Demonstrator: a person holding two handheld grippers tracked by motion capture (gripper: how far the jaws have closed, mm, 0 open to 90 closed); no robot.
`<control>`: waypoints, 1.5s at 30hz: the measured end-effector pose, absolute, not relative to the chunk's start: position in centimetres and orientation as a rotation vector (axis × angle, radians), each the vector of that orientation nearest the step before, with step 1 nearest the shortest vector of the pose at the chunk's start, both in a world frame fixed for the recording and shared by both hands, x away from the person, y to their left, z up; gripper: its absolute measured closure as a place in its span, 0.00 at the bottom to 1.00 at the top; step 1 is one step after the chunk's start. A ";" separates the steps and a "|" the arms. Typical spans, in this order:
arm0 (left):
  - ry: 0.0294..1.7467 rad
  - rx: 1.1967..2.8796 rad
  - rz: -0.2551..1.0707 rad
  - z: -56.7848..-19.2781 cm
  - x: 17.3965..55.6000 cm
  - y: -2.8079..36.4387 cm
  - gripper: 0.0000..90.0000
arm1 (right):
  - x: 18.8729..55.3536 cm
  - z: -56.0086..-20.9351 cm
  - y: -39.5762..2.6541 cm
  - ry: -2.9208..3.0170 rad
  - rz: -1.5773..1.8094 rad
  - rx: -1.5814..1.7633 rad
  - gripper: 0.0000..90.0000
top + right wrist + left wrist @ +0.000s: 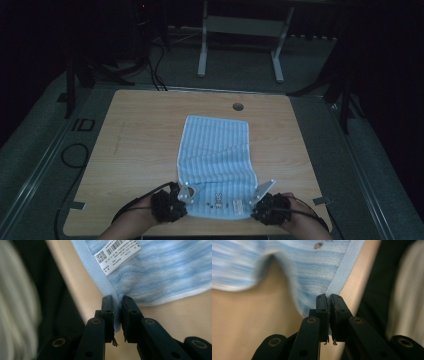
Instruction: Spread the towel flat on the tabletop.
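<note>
Your left gripper [186, 196] pinches the towel [216, 160] by its 7 o'clock corner. The towel lies mid-table [140, 130], its long side running toward 12. Your right gripper [258, 194] pinches its 5 o'clock corner, near the label [117, 255].

Wooden table [140, 150], round hole [238, 106] near far edge; white frame [240, 30] behind.

Count, quick: 1 blue striped towel [216, 160] on 1 wooden table [140, 135]. 2 grippers of mine, left gripper [329, 300] & right gripper [117, 301], each w/ 2 black jaws. 1 white label [117, 253] on the towel, w/ 1 barcode & 1 QR code. 1 cable hole [238, 106] in the tabletop.
</note>
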State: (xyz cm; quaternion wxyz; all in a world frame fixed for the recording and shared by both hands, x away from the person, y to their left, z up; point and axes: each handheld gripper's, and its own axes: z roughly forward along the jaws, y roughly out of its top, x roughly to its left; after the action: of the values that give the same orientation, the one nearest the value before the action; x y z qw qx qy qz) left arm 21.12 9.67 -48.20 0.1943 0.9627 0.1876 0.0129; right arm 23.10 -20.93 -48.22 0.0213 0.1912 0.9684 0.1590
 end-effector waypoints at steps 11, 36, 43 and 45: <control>0.545 2.716 -0.108 -48.6 18.6 11.3 0.77 | 19.9 -48.2 -22.0 3.073 0.524 0.604 0.72; 0.696 2.676 0.053 -51.7 29.1 9.9 0.72 | 30.9 -51.4 -18.9 2.966 0.547 0.743 0.64; 0.684 2.672 0.059 -52.5 28.6 8.9 0.71 | 31.1 -52.3 -19.7 2.975 0.563 0.717 0.58; 0.684 2.667 0.054 -52.5 28.3 8.7 0.71 | 31.0 -52.3 -19.9 2.979 0.542 0.697 0.58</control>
State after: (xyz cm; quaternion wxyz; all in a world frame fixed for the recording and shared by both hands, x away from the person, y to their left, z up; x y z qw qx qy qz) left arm 28.34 8.70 -52.52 0.1928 0.9503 0.2438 0.0194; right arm 30.99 -19.93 -52.28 0.0175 0.2242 0.9587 0.1743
